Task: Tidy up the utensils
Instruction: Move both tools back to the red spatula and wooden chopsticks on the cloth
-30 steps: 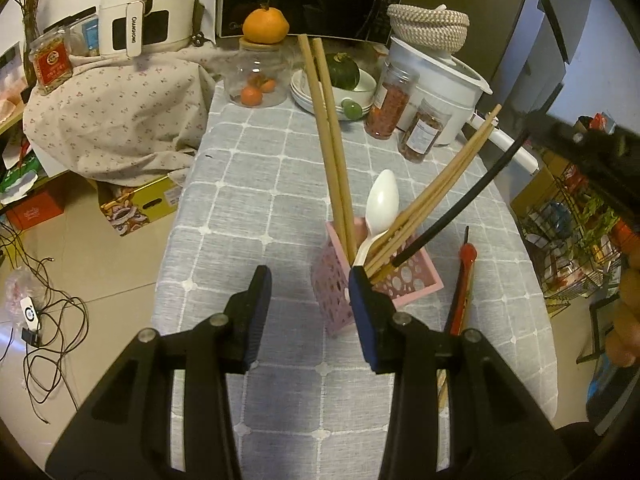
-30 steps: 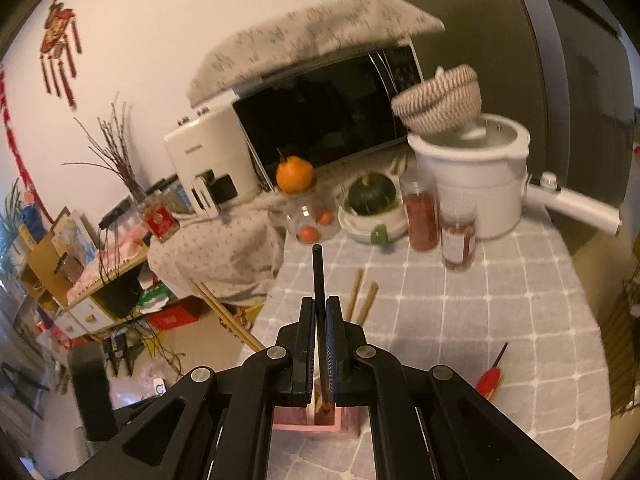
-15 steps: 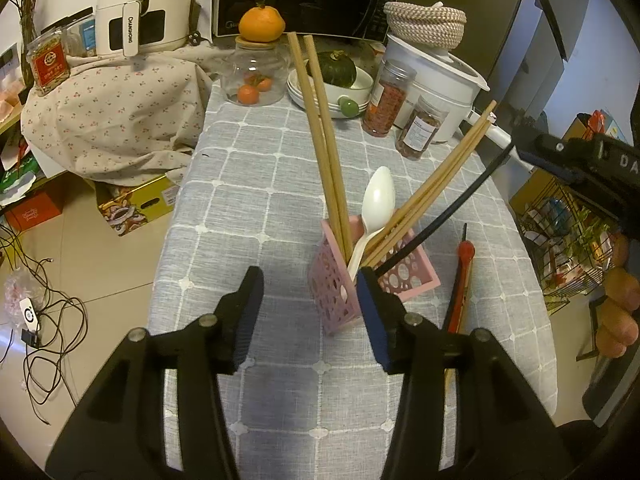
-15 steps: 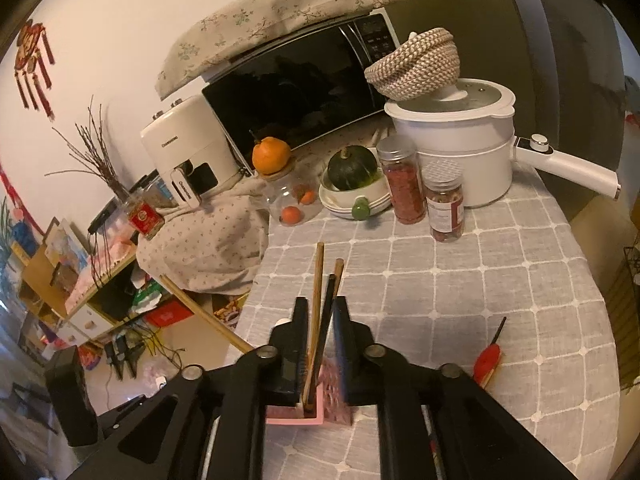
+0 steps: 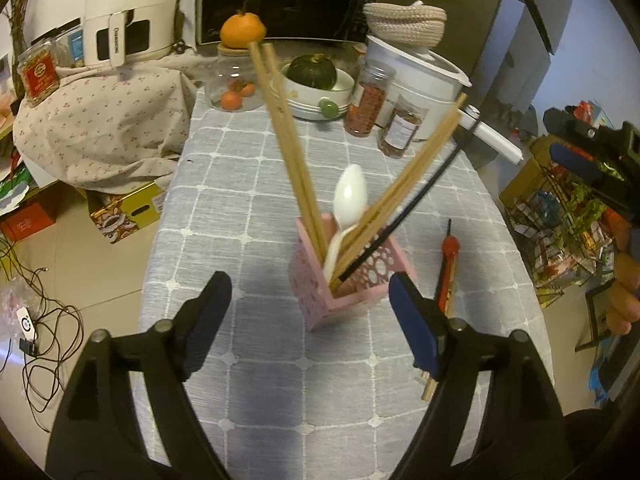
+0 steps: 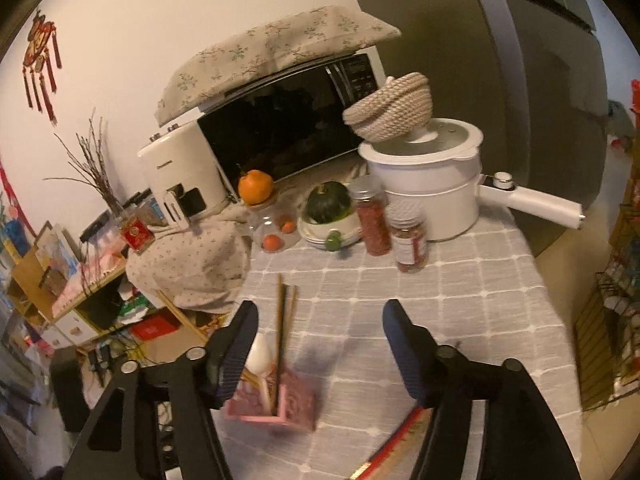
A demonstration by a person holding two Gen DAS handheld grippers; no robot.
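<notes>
A pink perforated holder (image 5: 352, 284) stands on the grey checked tablecloth (image 5: 240, 208). It holds wooden chopsticks (image 5: 288, 148), a white spoon (image 5: 352, 196) and a black chopstick (image 5: 420, 208). My left gripper (image 5: 308, 284) hovers just before the holder, and its jaws are opening with neither pad touching it. My right gripper (image 6: 320, 312) is also opening, with nothing between its fingers. The holder (image 6: 280, 404) sits low and to the left of it. A red-handled utensil (image 5: 448, 264) lies on the cloth right of the holder.
At the table's far end stand a white pot (image 6: 428, 184), two spice jars (image 6: 374, 220), a bowl with a green squash (image 6: 328, 216) and a glass jar (image 5: 236, 88) under an orange. The floor drops off at left, and a wire rack (image 5: 560, 216) stands at right.
The right gripper let go of the black chopstick, which now leans in the holder, and drew back with its jaws spreading. The left jaws widened away from the holder.
</notes>
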